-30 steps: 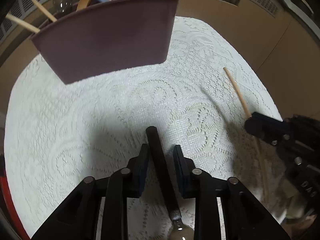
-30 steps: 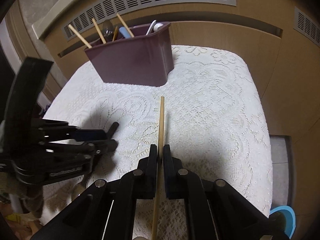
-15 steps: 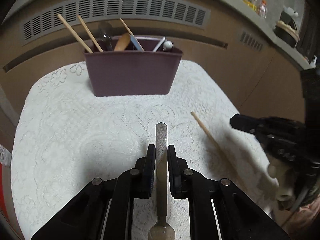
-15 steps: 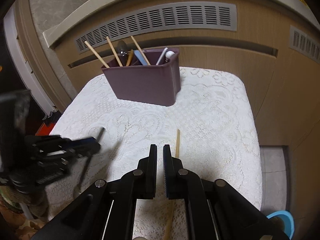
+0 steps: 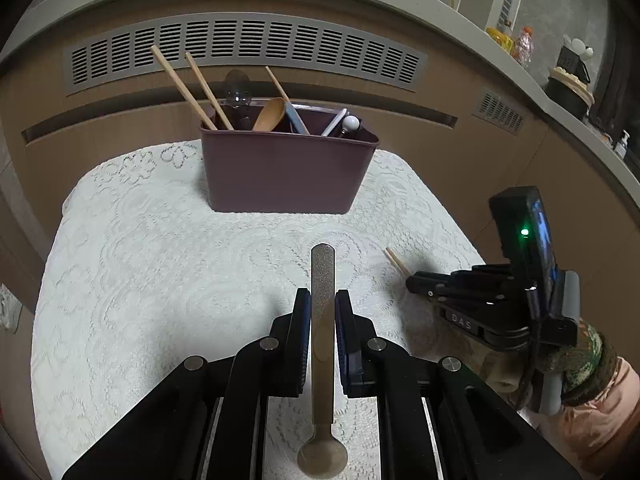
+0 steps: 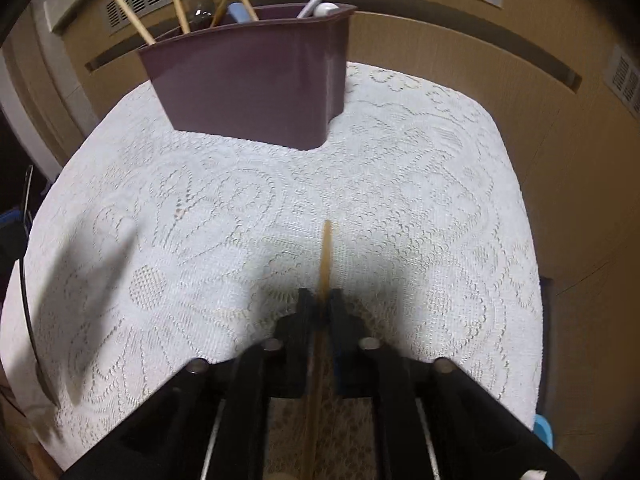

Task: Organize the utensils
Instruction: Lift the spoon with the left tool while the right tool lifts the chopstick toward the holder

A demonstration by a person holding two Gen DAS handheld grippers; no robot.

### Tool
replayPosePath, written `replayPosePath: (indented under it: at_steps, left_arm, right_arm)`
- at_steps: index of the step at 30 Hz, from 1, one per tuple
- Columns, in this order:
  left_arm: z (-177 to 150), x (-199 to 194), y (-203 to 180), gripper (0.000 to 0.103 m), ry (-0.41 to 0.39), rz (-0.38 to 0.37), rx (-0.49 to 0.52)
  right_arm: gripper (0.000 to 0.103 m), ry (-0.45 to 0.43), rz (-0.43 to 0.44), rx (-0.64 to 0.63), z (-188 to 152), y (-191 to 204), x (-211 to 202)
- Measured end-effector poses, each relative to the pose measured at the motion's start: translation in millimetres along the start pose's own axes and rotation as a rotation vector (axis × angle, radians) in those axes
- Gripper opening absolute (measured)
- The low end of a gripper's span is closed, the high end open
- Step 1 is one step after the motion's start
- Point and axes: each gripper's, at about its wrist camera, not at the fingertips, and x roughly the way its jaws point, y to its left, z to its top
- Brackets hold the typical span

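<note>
My left gripper [image 5: 322, 300] is shut on a metal spoon [image 5: 322, 280], handle pointing forward, bowl toward the camera, held above the white lace cloth [image 5: 160, 264]. My right gripper [image 6: 321, 298] is shut on a wooden chopstick [image 6: 326, 248] that points forward above the cloth; it also shows at the right of the left wrist view [image 5: 412, 280]. A purple utensil bin [image 5: 286, 172] stands at the far side of the cloth, holding chopsticks, spoons and other utensils; it also shows in the right wrist view [image 6: 256, 84].
A wooden cabinet front with vent grilles [image 5: 240, 52] rises behind the table. A counter [image 5: 560, 92] with bottles and jars runs along the right. The cloth's edges drop off left and right. A blue object [image 6: 544, 434] lies on the floor at lower right.
The left gripper closed on the spoon and lifted it back from the bin. The right gripper, gripping the chopstick, pulled back and then moved forward toward the bin.
</note>
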Motion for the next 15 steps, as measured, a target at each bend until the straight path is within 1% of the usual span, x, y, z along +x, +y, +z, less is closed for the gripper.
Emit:
replayPosePath:
  at_steps: [2,5,6,10,13,15]
  left_arm:
    - [0,-6,3,0.012,-0.016,-0.001,-0.012]
    - [0,-16,6,0.012,-0.043,-0.004,-0.025]
    - [1,-20,7,0.012,-0.056,-0.003,-0.027]
    - [7,-38,7,0.012,-0.113,-0.003,-0.028]
    - [26,-57,3,0.011,-0.182,-0.006,-0.006]
    - [50,-73,-1,0.01,-0.251,-0.008,0.024]
  right_arm:
    - [0.006,-0.012,0.024,0.008,0,2,-9]
    - [0.006,-0.071,0.059,0.04,2,4,-38]
    - [0.006,-0.103,0.081,0.058,3,4,-52]
    - [0.006,-0.209,0.108,0.073,6,13,-95]
    - [0.006,-0.29,0.118,0.078,12,19,-124]
    - [0.006,-0.352,0.132,0.074,24,21,-146]
